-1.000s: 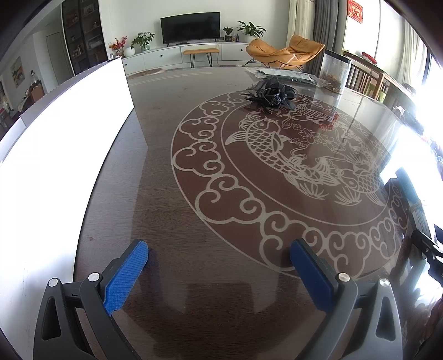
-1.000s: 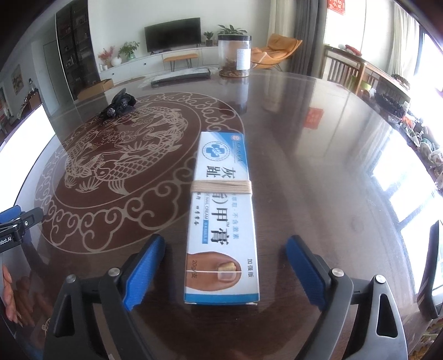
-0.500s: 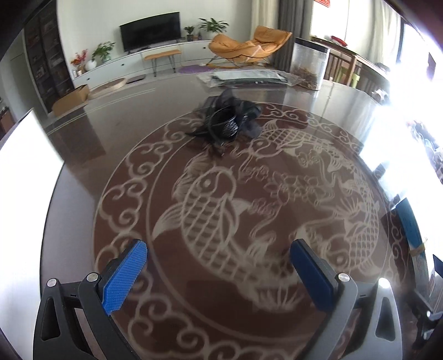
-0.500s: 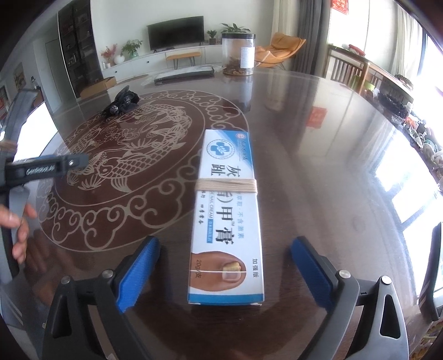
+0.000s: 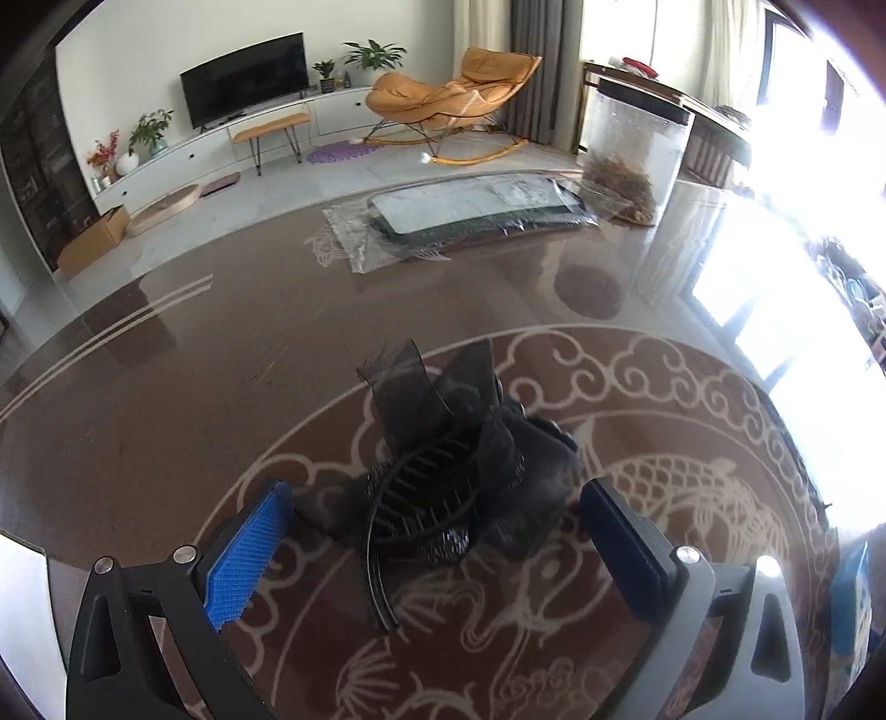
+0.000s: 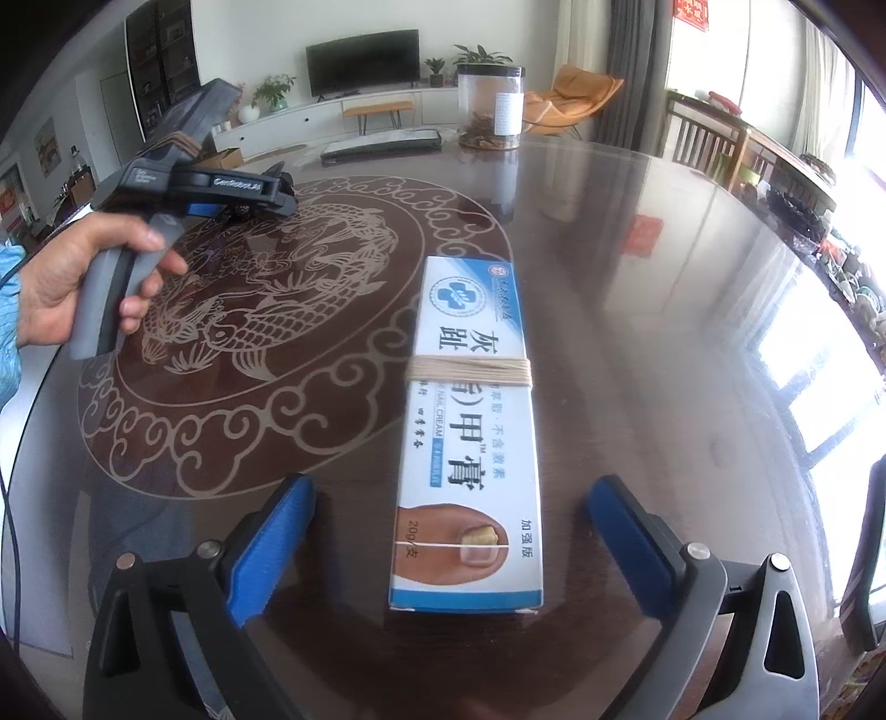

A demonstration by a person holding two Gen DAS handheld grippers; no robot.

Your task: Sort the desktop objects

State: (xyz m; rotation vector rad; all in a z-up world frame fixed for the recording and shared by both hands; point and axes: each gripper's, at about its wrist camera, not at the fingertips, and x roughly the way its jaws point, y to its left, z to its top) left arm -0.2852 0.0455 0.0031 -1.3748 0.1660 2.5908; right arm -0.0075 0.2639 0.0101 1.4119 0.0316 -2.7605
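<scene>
I am hovering my wide-open left tongs (image 5: 434, 545) astride the black gauze-bowed plastic hair comb (image 5: 443, 487). It is looking light and floppy, so I am judging its stiff toothed band the safest hold. My right tongs (image 6: 448, 545) are gaping wide, having just been opening, around the white-and-blue cardboard cream box (image 6: 470, 432) without touching it.

Black flat television (image 5: 246, 77) on white wall; long white low cabinet (image 5: 183, 158) beneath; orange rocking lounge chair (image 5: 454, 91) right; bright windows (image 5: 626, 33) beyond.

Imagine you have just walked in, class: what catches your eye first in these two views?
The blue-and-white nail cream box, bound with a string, lies flat on the table between the open right claw. Next comes the black hair clip with gauzy bow, sitting on the pale fish-and-cloud inlay between the open left claw.
</scene>
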